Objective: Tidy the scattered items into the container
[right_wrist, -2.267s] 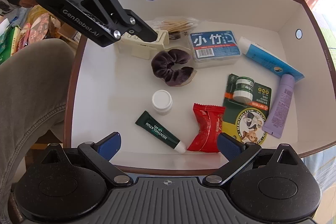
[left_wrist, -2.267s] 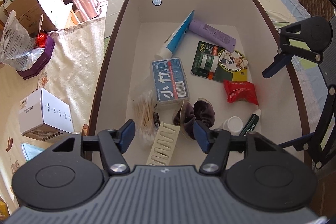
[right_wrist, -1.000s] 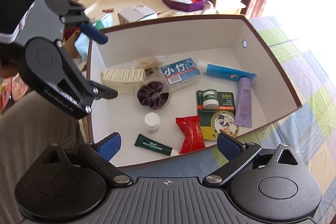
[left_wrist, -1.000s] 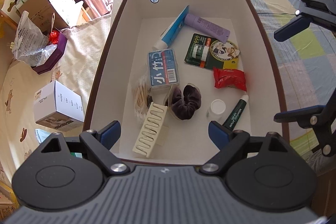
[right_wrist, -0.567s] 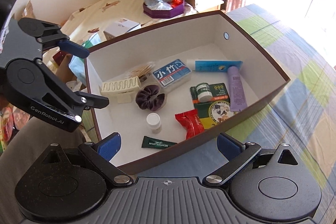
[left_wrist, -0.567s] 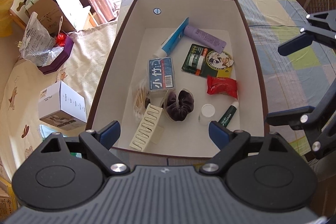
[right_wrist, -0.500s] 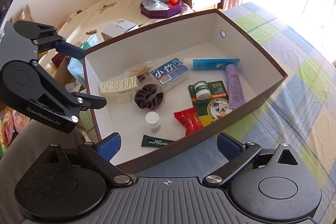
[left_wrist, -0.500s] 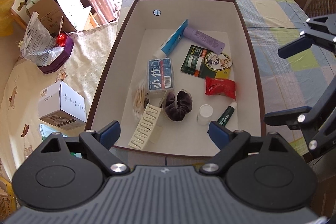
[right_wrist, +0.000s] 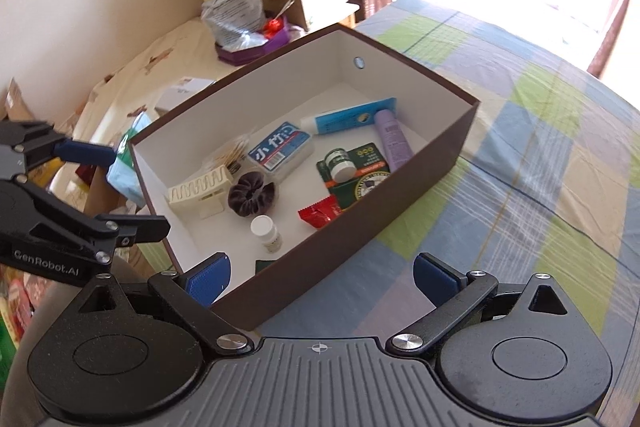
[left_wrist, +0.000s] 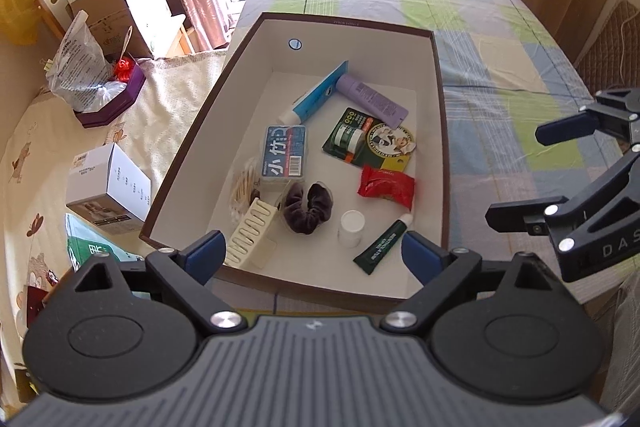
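Sunlight is pouring through the windows onto a checked cloth (left_wrist: 500, 39) of green, blue and cream squares, its weave showing fine white lines. On it a rectangular container (left_wrist: 445, 163), brown outside and smooth white inside, is sitting with one round metal eyelet (left_wrist: 295, 44) in its far wall. Everything is lying on its floor: a ribbed cream plastic rack (left_wrist: 250, 237), a plush dark velvet scrunchie (left_wrist: 308, 207) just beside it, a clear bag of cotton swabs (left_wrist: 242, 183), a blue boxed pack (left_wrist: 285, 157), a blue tube (left_wrist: 316, 97) touching a matte lilac tube (left_wrist: 372, 101), a glossy green card with a small jar (left_wrist: 370, 143), a crinkled red packet (left_wrist: 386, 181), a white-capped bottle (left_wrist: 350, 227) and a slim dark green tube (left_wrist: 382, 247).

Above the near rim the left gripper (left_wrist: 312, 255) is hovering, jaws spread wide and empty. Out over the cloth, the right gripper (right_wrist: 320, 277) is hanging just as wide and empty.
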Demonstrator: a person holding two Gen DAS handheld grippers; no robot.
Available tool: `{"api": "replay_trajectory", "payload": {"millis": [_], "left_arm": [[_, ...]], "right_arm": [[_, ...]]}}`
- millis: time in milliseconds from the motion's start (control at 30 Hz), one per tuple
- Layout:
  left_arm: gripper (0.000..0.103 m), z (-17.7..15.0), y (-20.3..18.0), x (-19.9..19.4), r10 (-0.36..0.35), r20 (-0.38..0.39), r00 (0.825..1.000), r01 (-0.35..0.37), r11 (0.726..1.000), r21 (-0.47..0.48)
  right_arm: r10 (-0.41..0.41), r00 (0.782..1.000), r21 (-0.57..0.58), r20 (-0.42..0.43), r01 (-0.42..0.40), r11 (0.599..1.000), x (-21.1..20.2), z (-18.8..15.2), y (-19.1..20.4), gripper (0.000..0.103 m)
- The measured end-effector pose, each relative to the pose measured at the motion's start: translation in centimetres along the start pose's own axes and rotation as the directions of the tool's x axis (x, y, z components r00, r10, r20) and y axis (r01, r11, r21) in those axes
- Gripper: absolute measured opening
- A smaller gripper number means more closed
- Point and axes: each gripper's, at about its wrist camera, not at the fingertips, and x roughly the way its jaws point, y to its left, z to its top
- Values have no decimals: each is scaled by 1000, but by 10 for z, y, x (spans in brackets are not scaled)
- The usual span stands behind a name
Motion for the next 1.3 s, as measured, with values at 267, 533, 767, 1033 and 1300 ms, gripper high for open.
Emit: {"api": "replay_trajectory", "payload": {"millis": [267,533,767,1033,1300], "left_arm": [[97,0,-13,-14,-16,43,999,19,997,-72],[97,-5,-21,-19,-36,63,997,44,991,-124],[97,-11,-27,-23,-24,58,998,30,994,-108],[96,-18,-28,-22,-31,15,999,32,993,-113],[97,-29,-33,-20,17,-2,1000,-17,996,-89]], "right_arm": [[-48,997,95,64,42,995,-26,-11,-7,103],[-85,993,151,81,72,986,-42,-20,-10,103],[-86,995,182,58,74,981,-43,-30,-9,103],[-87,996,204,37,78,976,-44,-39,-7,103],[-108,994,205,16,102,973,-41,-49,-5,103]]}}
